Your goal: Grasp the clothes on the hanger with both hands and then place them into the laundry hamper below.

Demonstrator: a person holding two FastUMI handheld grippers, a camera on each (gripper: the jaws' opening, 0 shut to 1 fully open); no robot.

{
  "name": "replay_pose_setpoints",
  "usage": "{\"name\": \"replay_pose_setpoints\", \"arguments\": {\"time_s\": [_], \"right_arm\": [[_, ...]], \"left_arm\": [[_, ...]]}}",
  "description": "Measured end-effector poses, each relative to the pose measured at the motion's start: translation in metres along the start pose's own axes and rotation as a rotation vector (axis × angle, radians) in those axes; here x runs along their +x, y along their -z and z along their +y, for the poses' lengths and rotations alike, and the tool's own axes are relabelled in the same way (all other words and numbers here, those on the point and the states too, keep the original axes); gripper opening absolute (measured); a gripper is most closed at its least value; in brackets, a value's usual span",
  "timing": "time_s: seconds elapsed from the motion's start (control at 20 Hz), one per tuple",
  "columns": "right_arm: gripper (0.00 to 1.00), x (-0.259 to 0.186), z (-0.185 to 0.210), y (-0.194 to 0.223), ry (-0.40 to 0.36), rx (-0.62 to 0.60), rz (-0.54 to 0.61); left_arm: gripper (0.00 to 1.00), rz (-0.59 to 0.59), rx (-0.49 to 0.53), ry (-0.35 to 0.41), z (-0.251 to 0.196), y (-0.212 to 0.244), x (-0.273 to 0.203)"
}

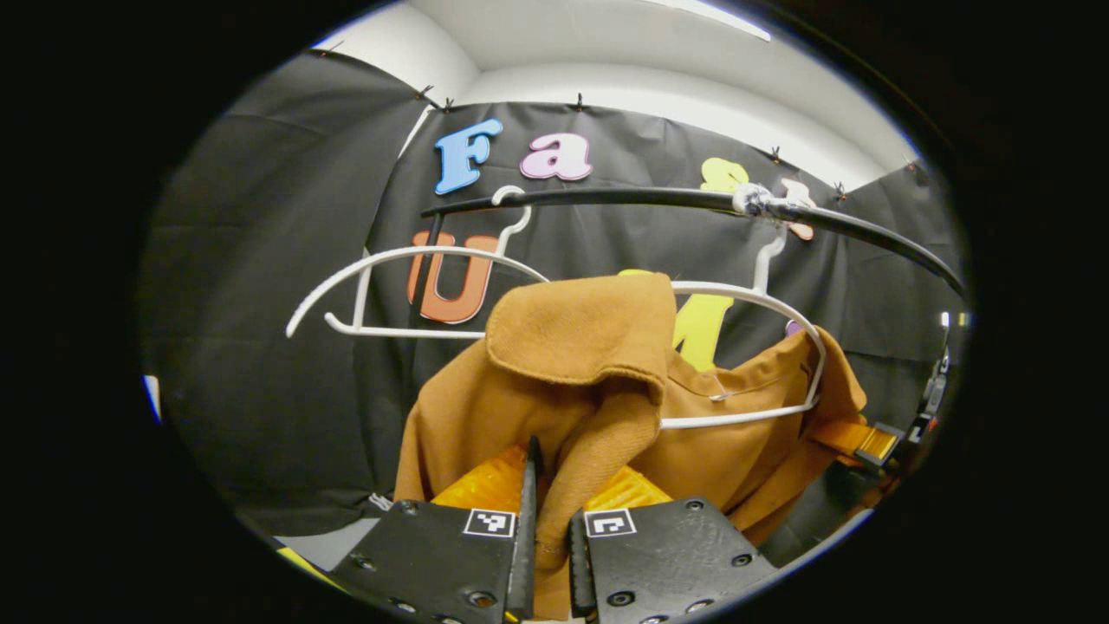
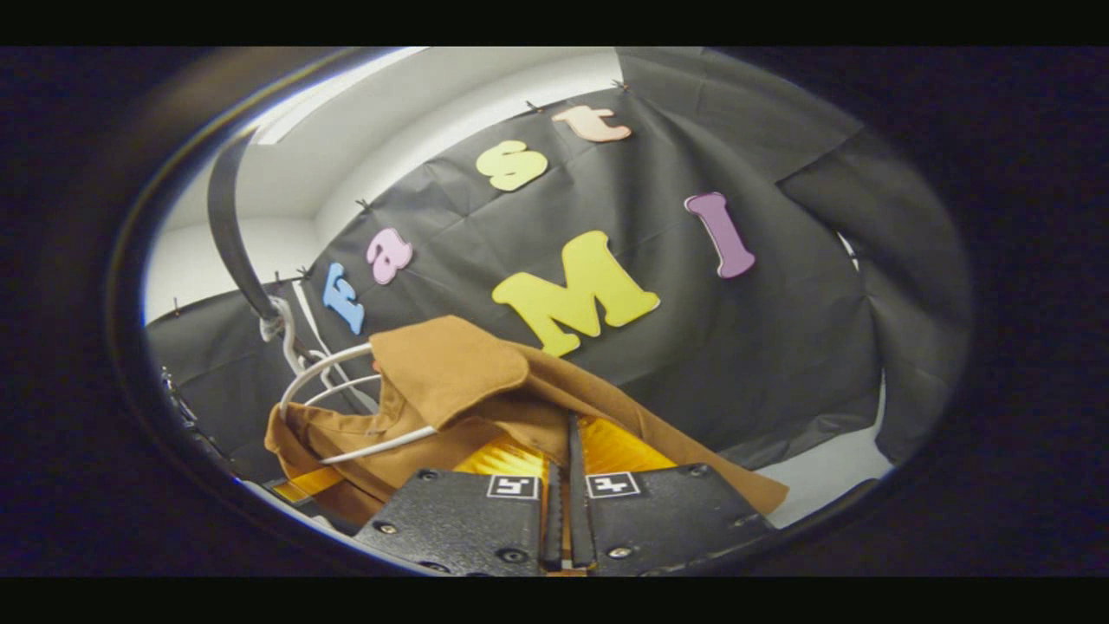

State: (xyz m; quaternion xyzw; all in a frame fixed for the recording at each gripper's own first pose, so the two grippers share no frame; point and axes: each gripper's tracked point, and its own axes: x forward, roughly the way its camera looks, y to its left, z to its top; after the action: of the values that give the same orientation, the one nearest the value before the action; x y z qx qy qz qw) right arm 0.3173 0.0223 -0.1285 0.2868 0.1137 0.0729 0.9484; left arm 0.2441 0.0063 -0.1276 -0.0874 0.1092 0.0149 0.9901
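Brown garment (image 1: pixel 572 364), pinched between left gripper (image 1: pixel 548 485) jaws and right gripper (image 2: pixel 565 472) jaws, partly on hanger (image 1: pixel 762 347); hampering pending

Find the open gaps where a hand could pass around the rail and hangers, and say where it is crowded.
Free: the loop of the empty white hanger, and the gap between the black rail and the hanger tops. Crowded: the second hanger, draped with the brown garment, where the left tongs and right tongs pinch cloth.
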Motion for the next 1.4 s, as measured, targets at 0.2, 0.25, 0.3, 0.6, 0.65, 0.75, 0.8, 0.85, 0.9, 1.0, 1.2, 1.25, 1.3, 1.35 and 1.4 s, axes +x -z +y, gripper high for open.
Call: {"name": "replay_pose_setpoints", "arguments": {"time_s": [0.2,0.25,0.3,0.6,0.65,0.75,0.8,0.85,0.9,1.0,1.2,1.25,1.3,1.35,1.4], "right_arm": [[0.0,-0.007,-0.006,-0.015,-0.018,0.02,-0.045],[0.01,-0.006,-0.008,-0.019,-0.02,0.044,-0.052],[0.05,-0.006,-0.009,-0.019,-0.02,0.06,-0.047],[0.01,-0.003,-0.007,-0.045,-0.068,0.155,-0.1],[0.01,-0.004,-0.007,-0.048,-0.078,0.177,-0.108],[0.05,0.003,-0.012,-0.05,-0.066,0.178,-0.114],[0.05,0.006,-0.013,-0.05,-0.06,0.175,-0.112],[0.05,0.007,-0.011,-0.05,-0.059,0.174,-0.112],[0.02,0.008,-0.009,-0.053,-0.062,0.172,-0.113],[0.05,0.012,-0.011,-0.057,-0.054,0.151,-0.111],[0.04,0.015,-0.019,-0.068,-0.041,0.173,-0.122],[0.04,0.017,-0.021,-0.067,-0.04,0.182,-0.119],[0.04,0.019,-0.021,-0.065,-0.044,0.192,-0.11],[0.01,0.02,-0.02,-0.064,-0.05,0.2,-0.107],[0.04,0.02,-0.02,-0.063,-0.056,0.206,-0.099]], "left_arm": [[0.15,0.013,-0.064,0.062,-0.01,-0.003,-0.012],[0.19,0.011,-0.083,0.077,-0.009,-0.006,-0.015],[0.19,0.008,-0.079,0.074,-0.004,-0.011,-0.015],[0.07,0.004,-0.064,0.099,0.007,-0.02,-0.021],[0.07,-0.017,-0.079,0.083,0.012,-0.025,-0.023],[0.05,-0.047,-0.107,0.056,0.021,-0.034,-0.02],[0.05,-0.031,-0.108,0.069,0.02,-0.033,-0.019],[0.05,-0.033,-0.105,0.067,0.022,-0.034,-0.022],[0.0,-0.044,-0.1,0.069,0.024,-0.04,-0.023],[0.0,-0.054,-0.086,0.057,0.034,-0.051,-0.025],[0.05,-0.085,-0.106,0.053,0.045,-0.066,-0.02],[0.0,-0.091,-0.112,0.052,0.048,-0.068,-0.019],[0.05,-0.09,-0.121,0.051,0.05,-0.07,-0.019],[0.05,-0.093,-0.128,0.055,0.051,-0.072,-0.018],[0.05,-0.097,-0.139,0.056,0.053,-0.075,-0.017]]}}
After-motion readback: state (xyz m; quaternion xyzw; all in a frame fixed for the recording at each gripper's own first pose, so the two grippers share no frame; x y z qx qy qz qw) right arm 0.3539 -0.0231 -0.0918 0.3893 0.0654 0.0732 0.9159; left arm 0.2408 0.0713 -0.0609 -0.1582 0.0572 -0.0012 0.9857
